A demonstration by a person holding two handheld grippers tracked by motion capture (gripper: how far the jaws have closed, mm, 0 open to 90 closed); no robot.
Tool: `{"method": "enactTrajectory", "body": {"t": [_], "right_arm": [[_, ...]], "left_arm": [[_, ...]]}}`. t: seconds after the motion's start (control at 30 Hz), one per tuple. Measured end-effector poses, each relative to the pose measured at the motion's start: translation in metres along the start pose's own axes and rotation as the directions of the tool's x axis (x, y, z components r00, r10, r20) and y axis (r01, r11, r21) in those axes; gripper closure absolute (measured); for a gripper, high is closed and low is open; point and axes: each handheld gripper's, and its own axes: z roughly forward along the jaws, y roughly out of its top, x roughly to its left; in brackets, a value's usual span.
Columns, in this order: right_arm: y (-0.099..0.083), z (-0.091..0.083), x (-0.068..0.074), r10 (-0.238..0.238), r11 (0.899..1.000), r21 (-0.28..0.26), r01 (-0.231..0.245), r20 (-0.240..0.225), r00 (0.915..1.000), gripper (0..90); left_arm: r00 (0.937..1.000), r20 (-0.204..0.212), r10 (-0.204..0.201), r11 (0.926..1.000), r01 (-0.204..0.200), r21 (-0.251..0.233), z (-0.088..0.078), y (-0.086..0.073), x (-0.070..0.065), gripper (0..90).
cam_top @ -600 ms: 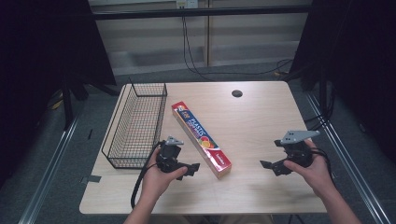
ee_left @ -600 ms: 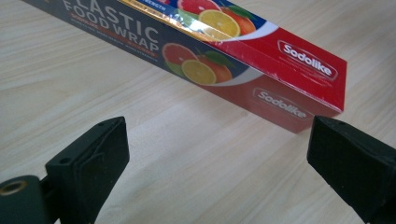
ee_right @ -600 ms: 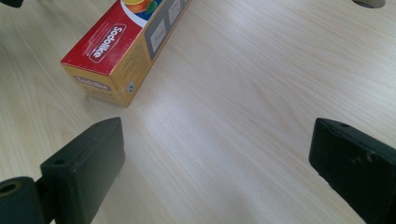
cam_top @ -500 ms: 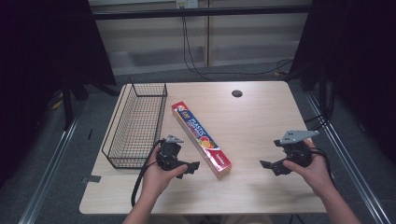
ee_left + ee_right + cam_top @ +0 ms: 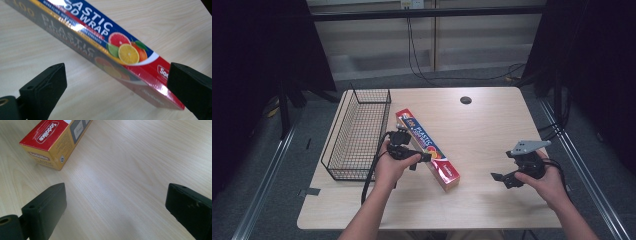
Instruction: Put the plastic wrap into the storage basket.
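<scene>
A long red and blue plastic wrap box [image 5: 428, 149] lies diagonally on the wooden table [image 5: 482, 125], right of a wire basket. My left gripper [image 5: 421, 158] is open at the box's left side, near its middle. In the left gripper view the box [image 5: 110, 47] runs across between the wide-spread jaws of that gripper [image 5: 116, 80], and I see no contact. My right gripper [image 5: 502, 179] is open and low over bare table to the right of the box. The right gripper view has the box's red end [image 5: 47, 135] ahead at upper left of this gripper [image 5: 116, 197].
A black wire basket [image 5: 357, 135] stands along the table's left side, with nothing in it that I can see. A round cable hole [image 5: 465, 100] sits near the far edge. Bare wood lies between the box and my right gripper.
My left gripper has moved forward and up against the side of the box. The right gripper has hardly shifted, and the box lies where it was.
</scene>
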Motion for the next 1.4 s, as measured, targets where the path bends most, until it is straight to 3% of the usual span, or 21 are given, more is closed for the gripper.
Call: {"method": "enactTrajectory", "body": {"t": [0.2, 0.27, 0.37, 0.53, 0.8, 0.93, 1.17, 1.3, 1.4], "right_arm": [[0.000, -0.001, 0.000, 0.003, 1.000, -0.004, -0.003, 0.004, 1.0000, 3.3], [-0.001, -0.001, -0.001, -0.001, 1.000, -0.009, 0.001, 0.002, 1.0000, 3.3], [-0.001, 0.000, -0.001, 0.006, 1.000, -0.010, -0.006, 0.004, 1.0000, 3.3], [-0.001, 0.000, -0.001, 0.006, 1.000, -0.013, -0.006, 0.001, 1.0000, 3.4], [-0.001, 0.000, -0.002, 0.004, 1.000, -0.021, -0.005, -0.009, 0.9999, 3.7], [-0.001, 0.000, -0.002, 0.009, 1.000, -0.023, -0.009, -0.004, 1.0000, 3.9], [-0.002, -0.001, -0.003, 0.026, 0.999, -0.021, -0.027, -0.003, 0.9996, 4.0], [-0.002, -0.001, -0.005, 0.025, 0.999, -0.021, -0.025, -0.003, 0.9997, 4.0], [-0.002, 0.000, -0.004, 0.024, 0.999, -0.021, -0.024, -0.004, 0.9997, 4.1]], "left_arm": [[0.9999, 0.001, -0.017, 0.9994, 0.017, 0.032, 0.010, 0.017, -0.001, 2.6], [0.9992, 0.009, -0.039, 0.9983, 0.038, 0.045, 0.014, 0.021, 0.000, 2.6], [0.9991, -0.016, -0.039, 0.9981, 0.040, 0.047, 0.019, 0.027, 0.001, 2.5], [0.9960, -0.042, -0.079, 0.9959, 0.080, 0.041, 0.027, 0.034, 0.003, 2.4], [0.9855, -0.089, -0.145, 0.9885, 0.148, 0.032, 0.043, 0.039, 0.009, 3.7], [0.9779, -0.140, -0.155, 0.9862, 0.161, 0.037, 0.050, 0.042, 0.010, 3.7], [0.9683, -0.155, -0.196, 0.9782, 0.204, 0.038, 0.062, 0.044, 0.011, 3.8], [0.9639, -0.179, -0.197, 0.9769, 0.209, 0.046, 0.068, 0.044, 0.011, 3.9], [0.9615, -0.173, -0.214, 0.9740, 0.223, 0.038, 0.072, 0.045, 0.010, 3.3]]}}
